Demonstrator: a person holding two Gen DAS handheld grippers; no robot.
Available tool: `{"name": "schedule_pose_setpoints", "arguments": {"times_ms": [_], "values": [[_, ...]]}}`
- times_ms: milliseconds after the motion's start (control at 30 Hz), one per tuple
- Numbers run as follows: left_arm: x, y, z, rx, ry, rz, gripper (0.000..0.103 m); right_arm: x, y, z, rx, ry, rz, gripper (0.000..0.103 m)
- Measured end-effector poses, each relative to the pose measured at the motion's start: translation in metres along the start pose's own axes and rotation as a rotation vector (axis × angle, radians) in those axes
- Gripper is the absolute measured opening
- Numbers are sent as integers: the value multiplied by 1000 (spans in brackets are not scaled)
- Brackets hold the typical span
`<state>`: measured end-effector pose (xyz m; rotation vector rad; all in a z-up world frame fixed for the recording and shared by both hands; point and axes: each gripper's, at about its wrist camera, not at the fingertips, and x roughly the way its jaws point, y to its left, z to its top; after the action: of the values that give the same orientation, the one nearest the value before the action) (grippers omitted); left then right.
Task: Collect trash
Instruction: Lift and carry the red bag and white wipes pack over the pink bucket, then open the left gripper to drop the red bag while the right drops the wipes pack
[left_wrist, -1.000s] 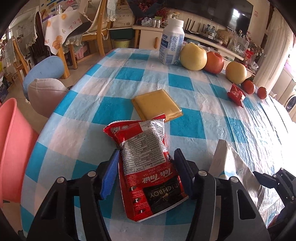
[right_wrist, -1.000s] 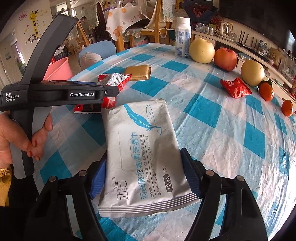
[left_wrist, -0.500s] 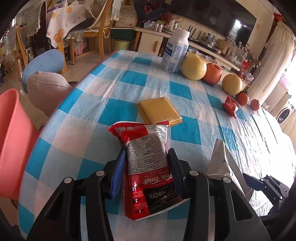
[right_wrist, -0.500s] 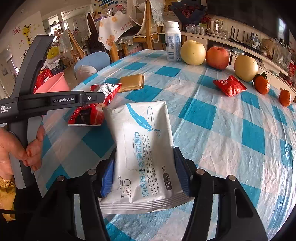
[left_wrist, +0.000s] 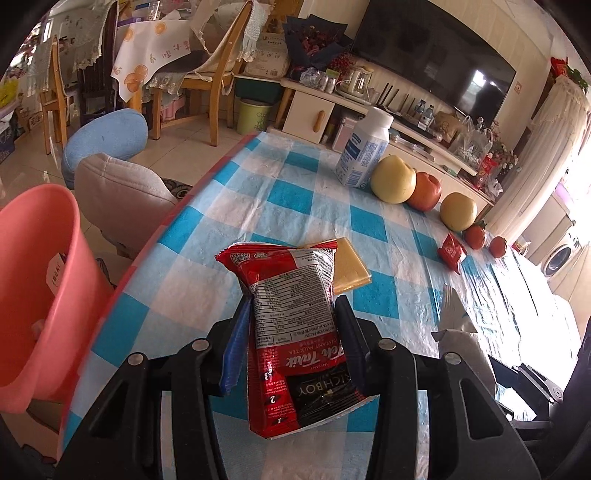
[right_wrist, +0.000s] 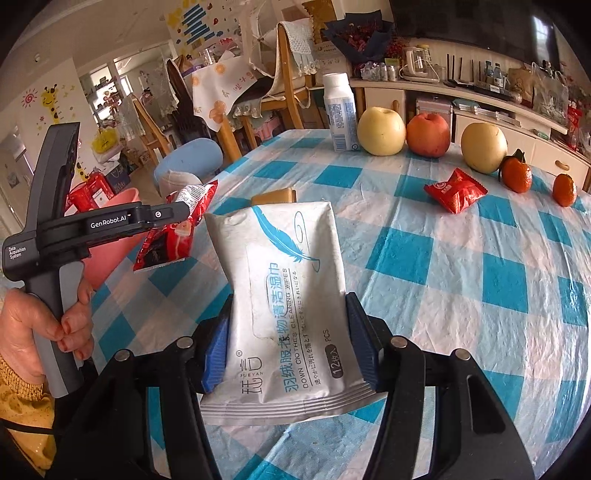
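My left gripper (left_wrist: 291, 314) is shut on a red milk-tea packet (left_wrist: 291, 295) and holds it above the checked table (left_wrist: 258, 192), near its left edge. The packet also shows in the right wrist view (right_wrist: 173, 229), held by the left gripper (right_wrist: 177, 218). My right gripper (right_wrist: 288, 310) is shut on a white wet-wipes pack (right_wrist: 284, 291), lifted off the table. A flat gold packet (left_wrist: 351, 266) and a small red wrapper (right_wrist: 454, 190) lie on the table. A pink bin (left_wrist: 33, 288) stands beside the table at the left.
A white bottle (right_wrist: 340, 110), apples and pears (right_wrist: 428, 134) and two small oranges (right_wrist: 517, 173) line the table's far edge. A grey stool (left_wrist: 114, 192) and a blue stool (left_wrist: 103, 136) stand left of the table. Chairs and a TV cabinet are behind.
Both grippers closed on their packets and lifted them off the table. The left gripper has moved toward the table's left edge, with more of the pink bin in view.
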<state>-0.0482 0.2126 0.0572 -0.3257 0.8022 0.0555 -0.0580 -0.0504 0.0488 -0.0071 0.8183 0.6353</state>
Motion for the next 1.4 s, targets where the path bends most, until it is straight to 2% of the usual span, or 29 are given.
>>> {"name": "schedule_pose_setpoints", "arguments": {"times_ms": [333,533,733,867,1033,1200,1267,1300,1367,1400], "values": [[-37,40,15,-59,-104,55,47,-10,47,32,-8,-60,95,58],[-61,86,23,-145,-170,116,47,0,107,61,-71,-67,189,58],[-81,147,25,-264,-218,232,47,23,179,92,-159,-68,279,59],[-90,186,23,-338,-224,308,47,47,222,109,-197,-60,328,59],[-93,220,21,-408,-209,367,47,74,267,121,-242,-44,358,59],[-91,241,16,-466,-177,441,48,111,289,122,-276,6,343,66],[-93,248,14,-497,-180,477,48,120,287,119,-272,20,302,72],[-94,251,14,-512,-186,476,50,121,285,117,-266,22,293,74],[-95,252,13,-526,-192,496,73,118,274,113,-246,12,282,81],[-95,251,13,-519,-195,500,74,114,268,110,-239,4,266,83]]}}
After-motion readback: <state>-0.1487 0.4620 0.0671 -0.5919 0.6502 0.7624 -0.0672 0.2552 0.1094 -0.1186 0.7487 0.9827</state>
